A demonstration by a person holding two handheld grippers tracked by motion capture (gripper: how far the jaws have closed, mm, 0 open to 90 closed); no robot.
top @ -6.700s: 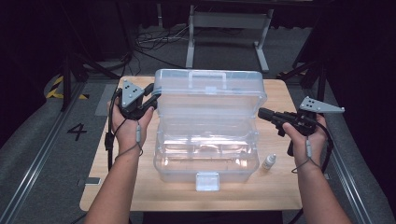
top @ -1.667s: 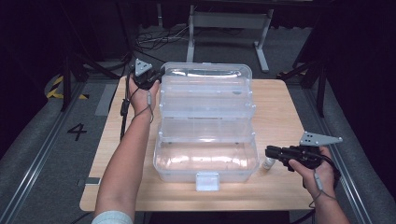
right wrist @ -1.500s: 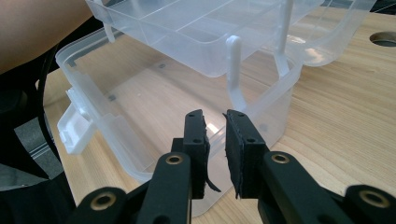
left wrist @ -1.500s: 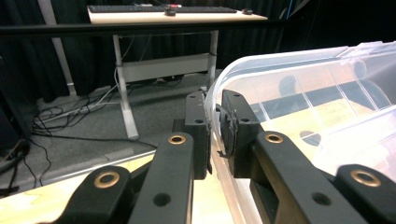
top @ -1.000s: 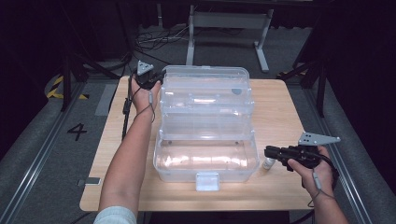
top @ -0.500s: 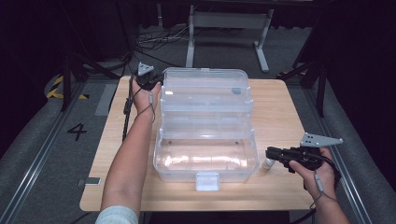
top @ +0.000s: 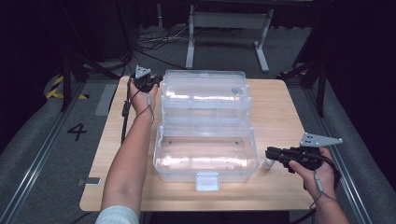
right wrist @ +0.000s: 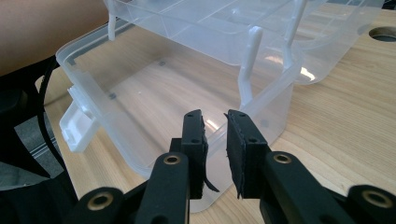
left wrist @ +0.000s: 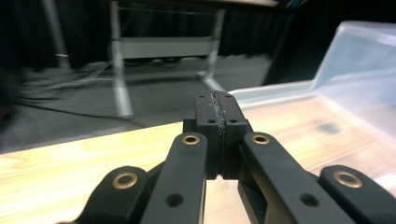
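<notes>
At worktop's (top: 280, 112) near right: small vial (top: 267, 164) upright, just left of right gripper (top: 271, 153), beside clear tackle box (top: 205, 158); jaws slightly parted, empty, aimed leftward. Left gripper (left wrist: 218, 116) just closed, jaws together on nothing, at box's far-left corner. Right hand nearer the vial.

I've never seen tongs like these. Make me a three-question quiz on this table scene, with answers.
1. True or false: the left tongs are shut with nothing between them.
2. What stands on the table just ahead of the right tongs? A) a small bottle B) a mug C) a spoon
3. Is the clear plastic box open or closed?

Key
1. True: the pads meet, empty.
2. A: the small bottle stands beside the box's right wall.
3. Open: its upper trays are swung back.
</notes>
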